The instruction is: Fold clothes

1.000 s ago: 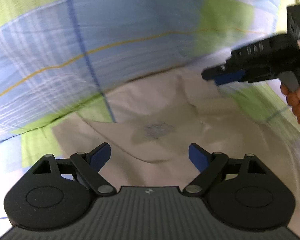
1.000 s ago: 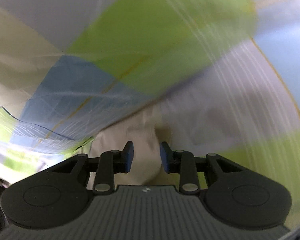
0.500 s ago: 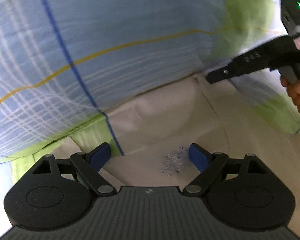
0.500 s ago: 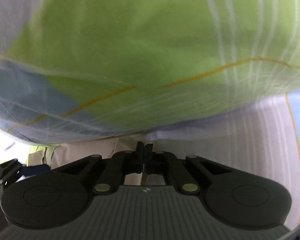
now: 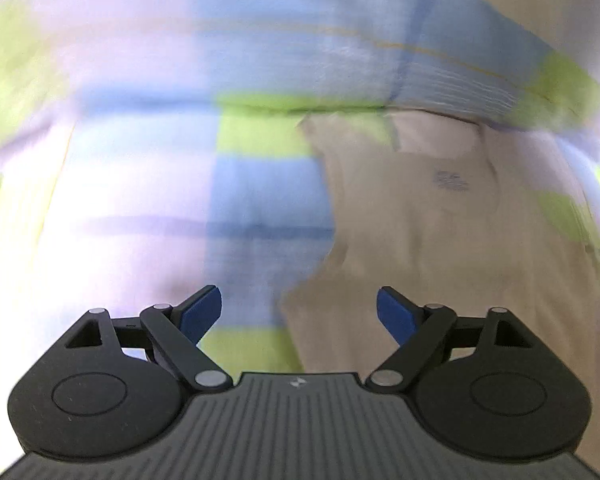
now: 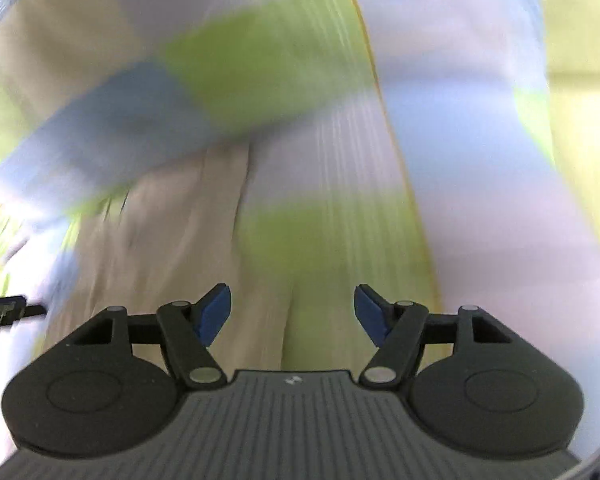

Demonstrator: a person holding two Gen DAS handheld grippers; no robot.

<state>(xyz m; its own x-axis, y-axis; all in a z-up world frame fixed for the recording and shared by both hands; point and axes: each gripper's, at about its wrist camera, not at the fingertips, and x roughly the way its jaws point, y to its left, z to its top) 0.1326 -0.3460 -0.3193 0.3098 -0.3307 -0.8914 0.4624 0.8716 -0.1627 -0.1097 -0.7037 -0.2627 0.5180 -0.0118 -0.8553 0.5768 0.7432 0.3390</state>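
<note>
likely soft and limp, the beige garment [image 5: 440, 240] wants pinching at an edge; left gripper [image 5: 299, 314] narrowing yet wide, right gripper [image 6: 292, 314] just opened, both empty.

Soft checked bedsheet in pale blue, lime green and lilac-white [image 5: 260, 208] fills both views, thin yellow and dark blue lines crossing it. Same checked sheet [image 6: 480, 160] under right camera. Bright, even light. Heavy motion blur throughout.
</note>
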